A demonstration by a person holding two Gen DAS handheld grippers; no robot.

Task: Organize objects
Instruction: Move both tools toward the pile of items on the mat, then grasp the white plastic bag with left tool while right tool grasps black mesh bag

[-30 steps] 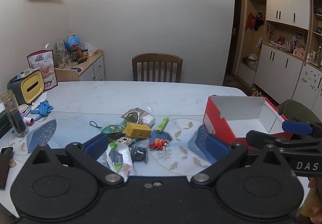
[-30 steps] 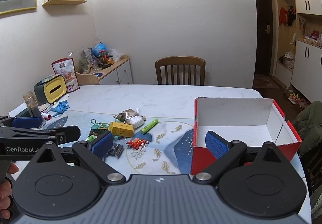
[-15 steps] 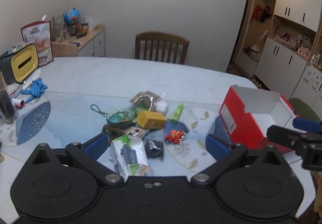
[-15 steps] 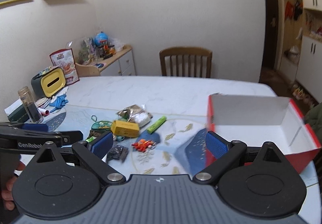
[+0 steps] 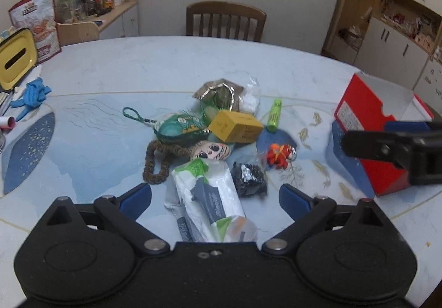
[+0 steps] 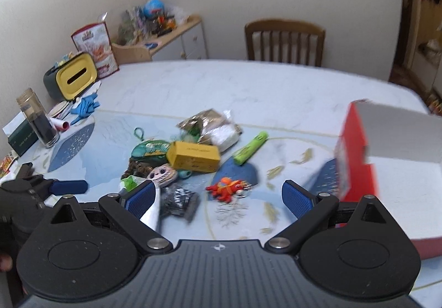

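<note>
Both grippers have been brought lower and closer over the pile of small things since a second ago, so the pile now fills more of each view. The left gripper (image 5: 215,197) is held with its jaws spread wide and nothing gripped; a white and green plastic packet (image 5: 205,201) lies on the table (image 5: 193,64) between its blue pads. The right gripper (image 6: 218,196) is likewise spread wide and empty, above a red toy (image 6: 227,188) and a black crinkled packet (image 6: 179,201).

The pile is seen near the middle of the table: a yellow box (image 5: 234,126) rests against a green pouch (image 5: 179,128), with a doll face (image 5: 212,151) just below them and a brown braided cord (image 5: 158,161) to its left. A green tube (image 5: 274,115) lies just right of the box, apart from it. A clear bag (image 5: 229,95) with brown and white contents sits behind the box.

A red shoebox (image 5: 370,128) stands open on the right side of the table, well apart from the pile. The right view is blurred.
</note>
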